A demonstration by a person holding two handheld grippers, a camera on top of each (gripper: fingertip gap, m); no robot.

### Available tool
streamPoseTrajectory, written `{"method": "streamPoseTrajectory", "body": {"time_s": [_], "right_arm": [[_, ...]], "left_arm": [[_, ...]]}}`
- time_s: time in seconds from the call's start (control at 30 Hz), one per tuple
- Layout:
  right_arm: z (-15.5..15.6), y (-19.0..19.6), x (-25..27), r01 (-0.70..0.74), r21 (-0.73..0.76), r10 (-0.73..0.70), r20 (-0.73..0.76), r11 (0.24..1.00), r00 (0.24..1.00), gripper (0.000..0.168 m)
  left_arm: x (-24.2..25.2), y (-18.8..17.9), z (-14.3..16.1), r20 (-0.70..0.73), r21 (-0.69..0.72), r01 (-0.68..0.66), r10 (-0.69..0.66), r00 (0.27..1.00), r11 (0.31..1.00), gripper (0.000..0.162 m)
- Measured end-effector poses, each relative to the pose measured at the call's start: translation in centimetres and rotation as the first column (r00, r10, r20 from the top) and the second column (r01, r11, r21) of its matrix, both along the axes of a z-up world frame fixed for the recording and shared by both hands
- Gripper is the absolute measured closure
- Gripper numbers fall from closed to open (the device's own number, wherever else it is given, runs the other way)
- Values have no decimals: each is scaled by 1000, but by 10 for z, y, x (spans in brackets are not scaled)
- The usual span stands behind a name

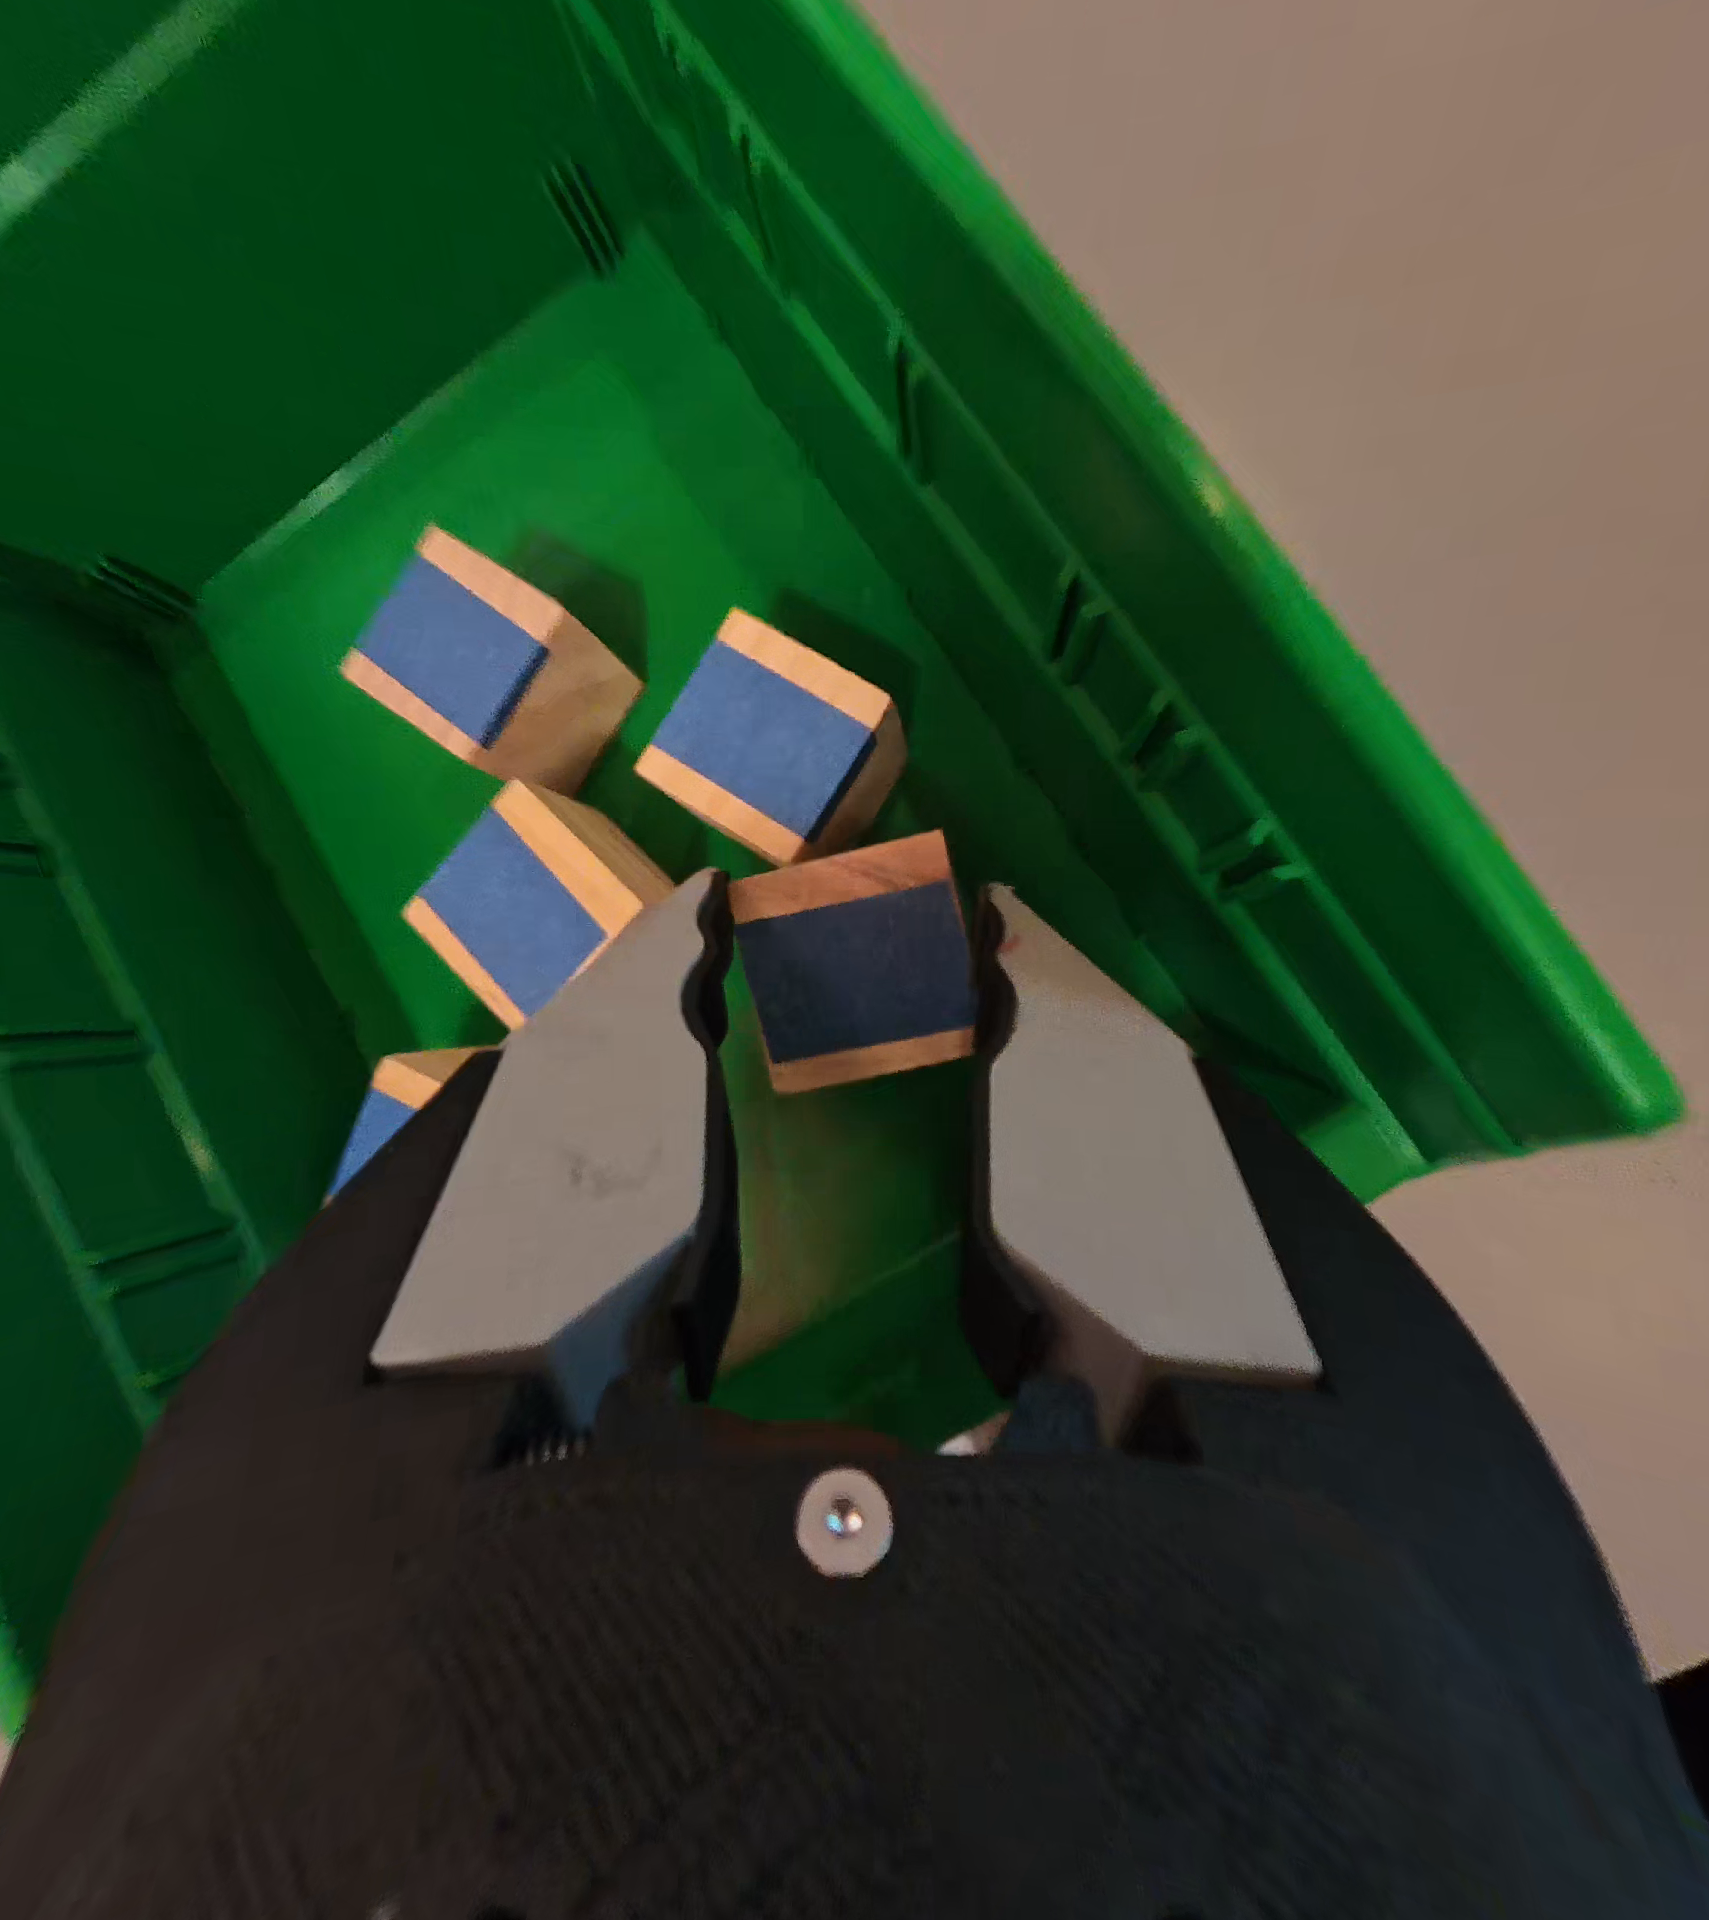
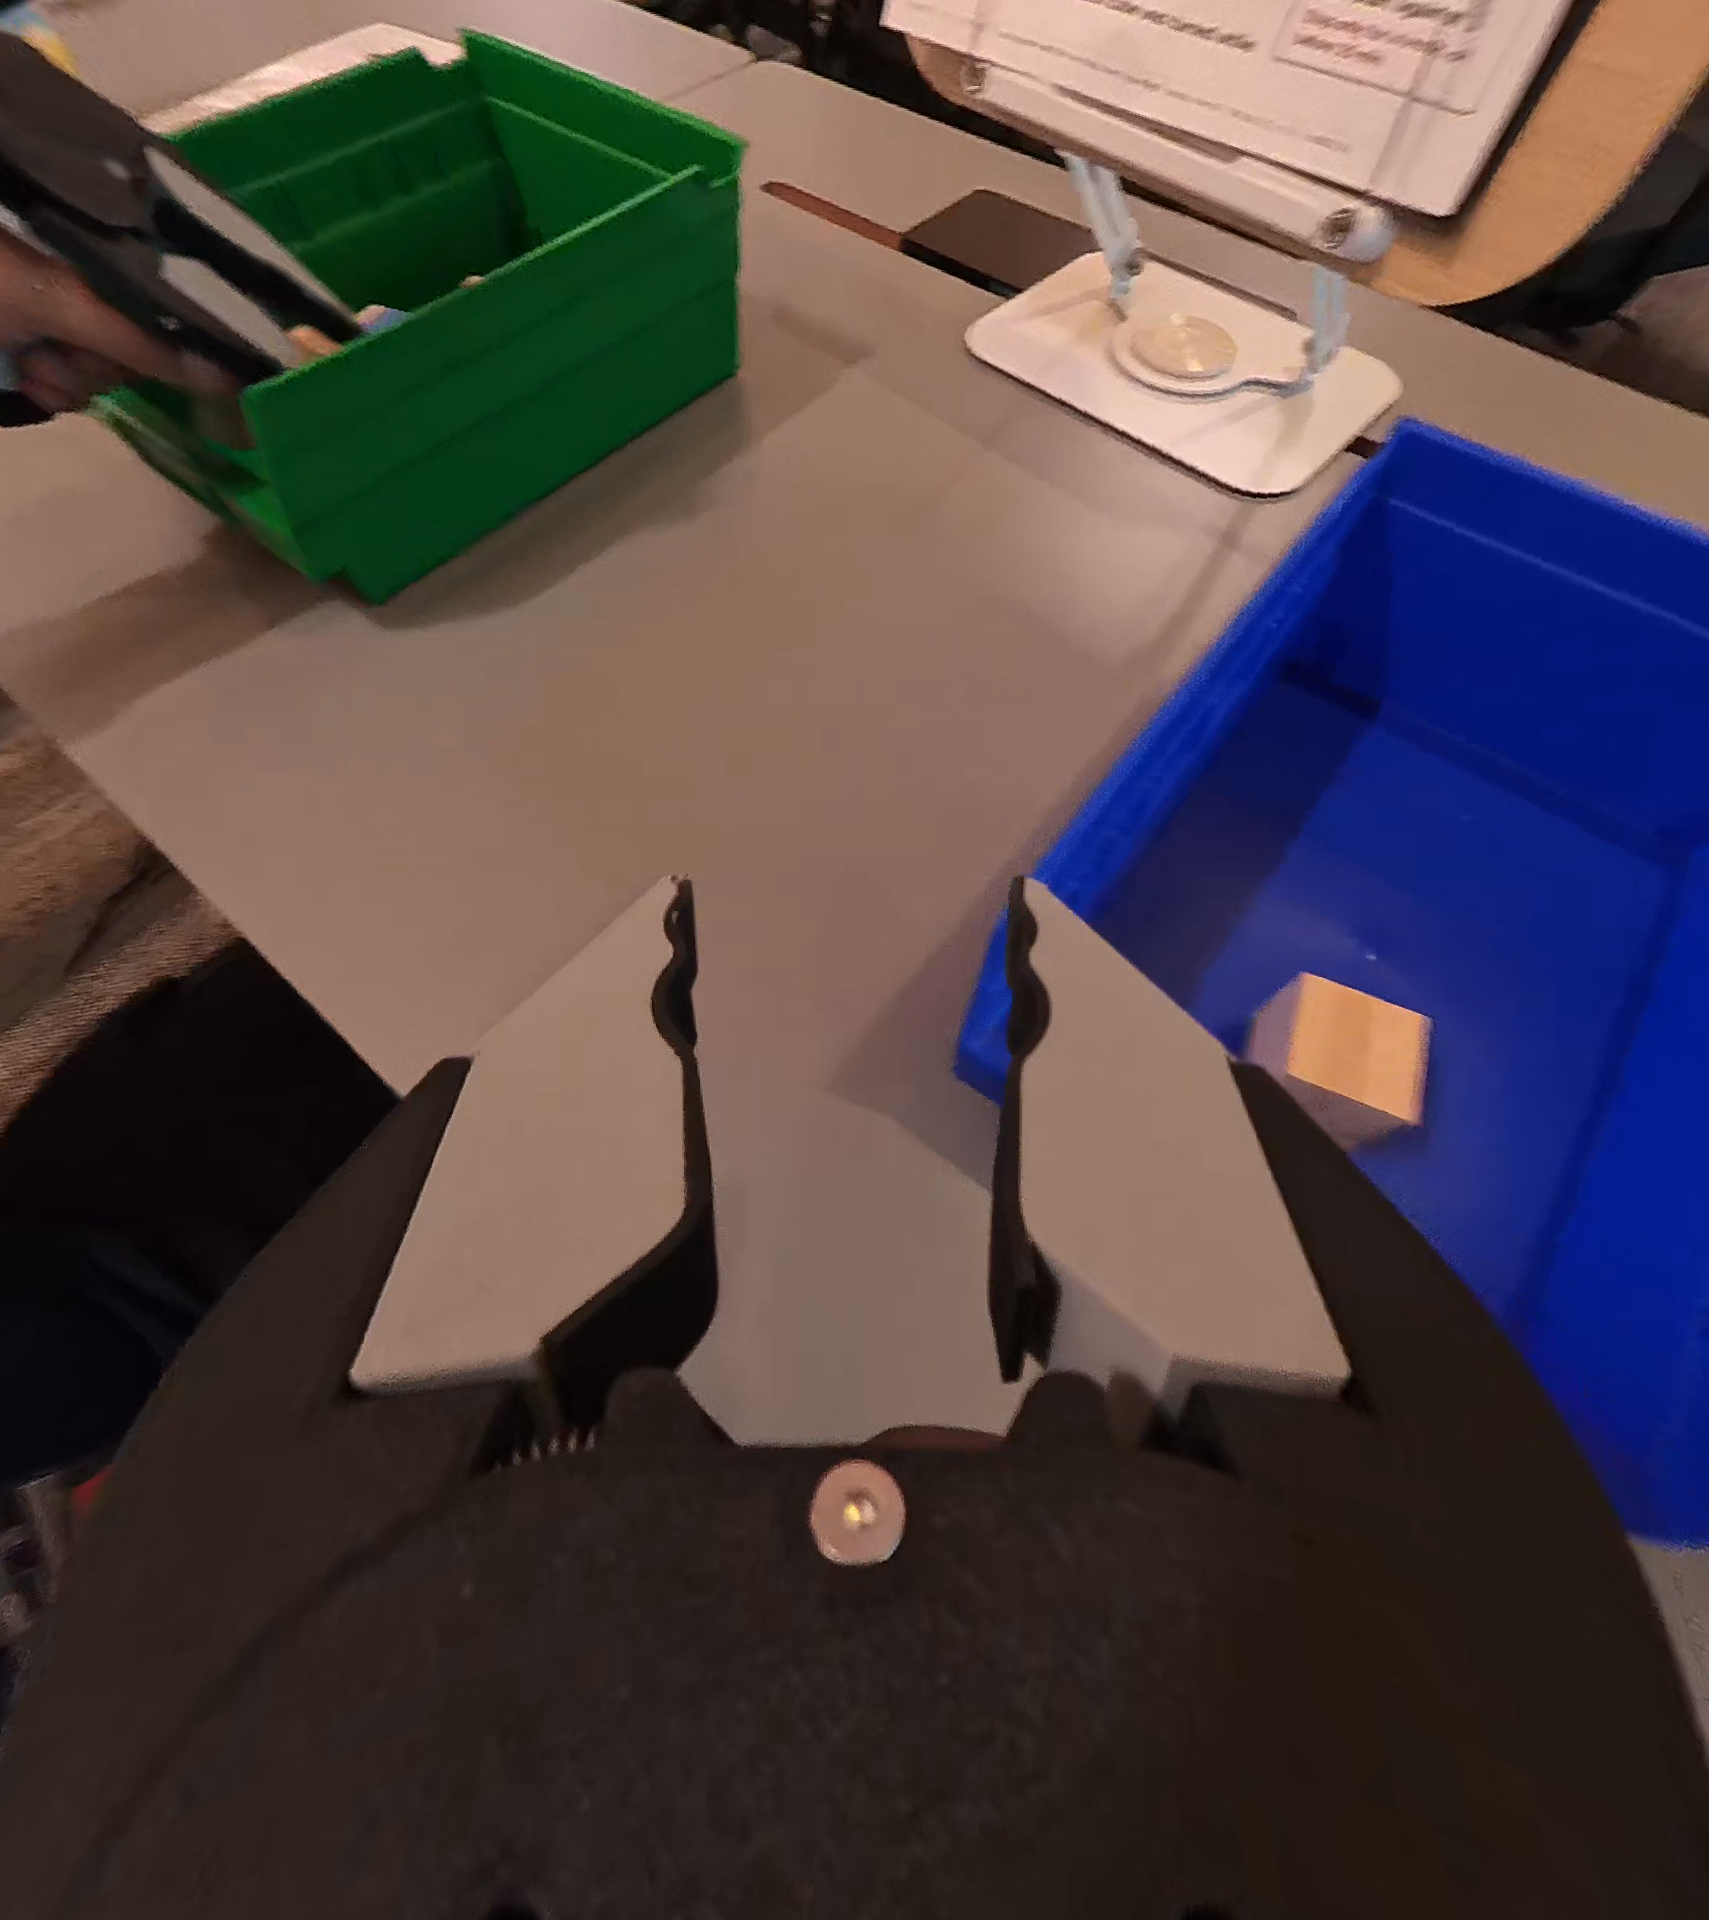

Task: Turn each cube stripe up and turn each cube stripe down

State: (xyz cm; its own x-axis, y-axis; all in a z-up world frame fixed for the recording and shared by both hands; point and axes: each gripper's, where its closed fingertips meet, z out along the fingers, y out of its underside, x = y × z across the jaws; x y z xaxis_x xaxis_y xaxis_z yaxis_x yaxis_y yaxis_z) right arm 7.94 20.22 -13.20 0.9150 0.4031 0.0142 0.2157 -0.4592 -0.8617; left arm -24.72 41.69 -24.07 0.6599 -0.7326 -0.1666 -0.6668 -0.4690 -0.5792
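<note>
My left gripper (image 1: pixel 850 914) is shut on a wooden cube with a blue stripe (image 1: pixel 855 966), held above the floor of the green bin (image 1: pixel 414 260). Three more striped cubes lie stripe up in the bin: one far left (image 1: pixel 476 655), one far right (image 1: pixel 767 732), one nearer (image 1: pixel 517 904). A further cube (image 1: pixel 393 1101) is partly hidden behind my left finger. My right gripper (image 2: pixel 850 904) is open and empty above the grey table, just left of the blue bin (image 2: pixel 1452 644). In it lies one cube (image 2: pixel 1349 1060) with a plain wood face up.
In the right wrist view the green bin (image 2: pixel 476 374) stands at the far left with the left gripper (image 2: pixel 206 270) and a hand reaching into it. A white stand holding a paper board (image 2: pixel 1182 353) and a dark phone (image 2: pixel 995 239) are at the back of the grey table (image 2: pixel 673 675).
</note>
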Motion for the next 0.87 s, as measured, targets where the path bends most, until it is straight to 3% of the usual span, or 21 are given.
{"method": "streamPoseTrajectory", "body": {"time_s": [0.03,0.23,0.33,0.4,0.5,0.63,0.7,0.87], "right_arm": [[-2,0,-9,-35,-10,35,-37,999,999,111],[-26,7,-65,-213,-91,196,-167,973,966,108],[-34,2,-103,-334,-117,295,-267,935,918,107],[-32,-5,-128,-423,-112,360,-362,899,860,106],[-16,-23,-167,-580,-62,444,-578,812,684,107],[13,-51,-196,-767,53,451,-833,639,319,103],[26,-58,-196,-799,123,428,-886,588,179,103],[38,-70,-194,-840,216,411,-912,498,9,100]], "left_arm": [[1,0,10,31,41,8,-10,999,999,117],[2,-14,79,171,297,42,-96,981,954,118],[13,-38,115,244,434,80,-203,948,897,118],[33,-74,141,268,558,164,-364,892,813,118],[68,-140,166,167,734,283,-568,806,618,117],[108,-221,171,11,837,393,-730,683,380,117],[121,-253,170,-20,857,419,-794,608,300,118],[136,-295,168,-19,869,444,-882,471,218,118]]}}
